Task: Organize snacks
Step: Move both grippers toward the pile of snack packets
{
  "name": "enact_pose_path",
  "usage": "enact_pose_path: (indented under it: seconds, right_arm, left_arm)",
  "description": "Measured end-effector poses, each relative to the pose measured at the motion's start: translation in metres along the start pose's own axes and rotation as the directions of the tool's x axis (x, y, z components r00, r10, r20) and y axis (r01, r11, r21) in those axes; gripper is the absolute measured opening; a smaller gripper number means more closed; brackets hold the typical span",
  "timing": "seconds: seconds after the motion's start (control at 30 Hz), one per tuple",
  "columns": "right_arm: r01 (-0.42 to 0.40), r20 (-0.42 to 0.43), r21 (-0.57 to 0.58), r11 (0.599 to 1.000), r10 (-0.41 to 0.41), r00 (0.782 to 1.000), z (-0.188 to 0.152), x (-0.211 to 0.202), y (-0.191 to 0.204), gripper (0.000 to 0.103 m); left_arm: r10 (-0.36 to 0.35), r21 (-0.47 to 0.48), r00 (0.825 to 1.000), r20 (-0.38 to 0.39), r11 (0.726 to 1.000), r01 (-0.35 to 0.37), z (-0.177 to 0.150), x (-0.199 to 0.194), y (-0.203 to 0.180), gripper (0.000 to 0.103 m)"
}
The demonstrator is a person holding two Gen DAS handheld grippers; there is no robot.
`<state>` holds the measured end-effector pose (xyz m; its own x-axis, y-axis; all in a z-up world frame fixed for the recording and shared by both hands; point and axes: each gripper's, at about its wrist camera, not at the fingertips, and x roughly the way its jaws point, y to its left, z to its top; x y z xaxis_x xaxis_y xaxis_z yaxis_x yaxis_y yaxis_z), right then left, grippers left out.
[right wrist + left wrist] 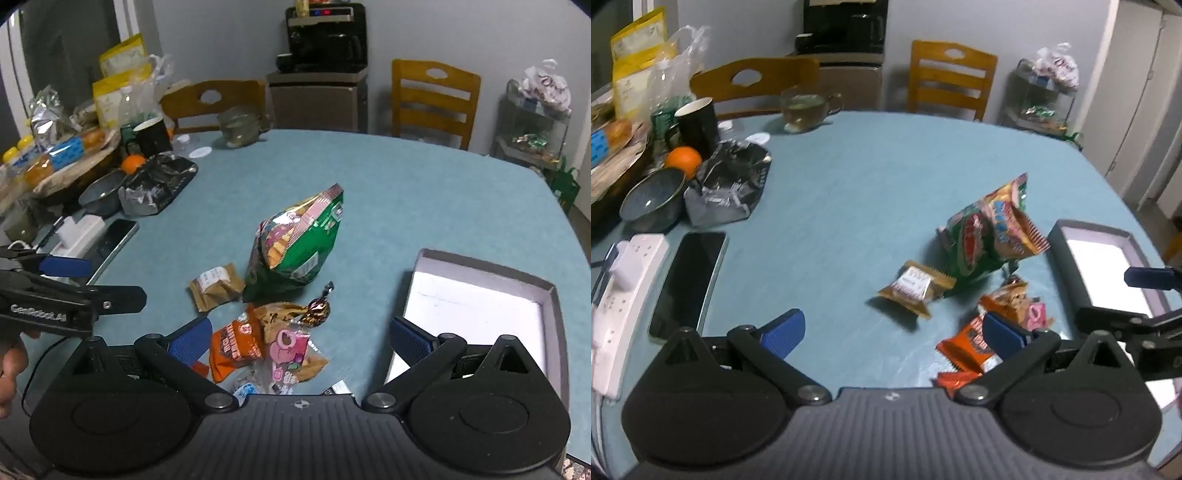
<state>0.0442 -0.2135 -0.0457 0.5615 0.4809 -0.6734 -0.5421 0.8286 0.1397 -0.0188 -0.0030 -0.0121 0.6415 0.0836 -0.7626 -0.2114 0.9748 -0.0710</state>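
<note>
Snacks (pixel 990 236) are piled a bit right of centre on the blue tabletop (pixel 849 177) in the left wrist view, with the big green chip bag (pixel 979 240) propped up and a small brown cookie pack (pixel 912 286) at its 8 o'clock. Orange wrappers (pixel 967 343) lie at the bag's 6 o'clock, just beside the right finger of the left hand-held gripper (pixel 892 332), which is spread wide with nothing in it. An open grey box (pixel 1067 258) with a white inside sits at 3 o'clock of the pile. A phone (pixel 689 280) and a white power strip (pixel 624 295) lie at the frame's 9 o'clock.

Right wrist view: the chip bag (pixel 295 243) stands mid-frame, the cookie pack (pixel 216 286) at its 8 o'clock, and a foil-wrapped candy (pixel 319 310), an orange pack (pixel 236 347) and a pink pack (pixel 288 349) at its 6. The right hand-held gripper (pixel 301 338) is also fully open and empty, hovering over those small packs. The box (pixel 546 295) is at 4 o'clock. There's a blurry bit of white packaging at the bottom edge; can't really tell what it is.
</note>
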Motion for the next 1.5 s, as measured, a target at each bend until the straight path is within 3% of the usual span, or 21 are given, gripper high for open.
enact_pose_path:
  seconds: [0.17, 0.5, 0.67, 1.17, 1.5]
  right_arm:
    - [-0.017, -0.02, -0.03, 0.999, 0.016, 1.0, -0.002, 0.002, 0.003, 0.103]
    - [0.063, -0.058, -0.045, 0.997, -0.066, 0.996, -0.003, 0.006, 0.008, 0.103]
    - [0.103, -0.068, -0.051, 0.993, -0.106, 0.992, -0.005, 0.004, 0.016, 0.103]
    - [0.112, -0.139, -0.07, 0.991, -0.121, 0.983, -0.031, -0.004, 0.033, 0.103]
    - [0.112, -0.129, -0.064, 0.992, -0.12, 0.984, -0.034, -0.009, 0.034, 0.103]
  left_arm:
    - [0.038, 0.028, 0.999, -0.033, 0.999, -0.037, -0.003, 0.007, -0.007, 0.103]
    - [-0.099, 0.07, 0.993, -0.066, 0.992, 0.104, -0.004, 0.025, -0.012, 0.103]
    - [-0.13, 0.074, 0.988, -0.079, 0.988, 0.136, -0.003, 0.031, -0.006, 0.103]
    - [-0.133, 0.116, 0.977, -0.164, 0.981, 0.153, -0.027, 0.045, -0.011, 0.103]
    - [-0.121, 0.125, 0.976, -0.178, 0.982, 0.145, -0.03, 0.043, -0.015, 0.103]
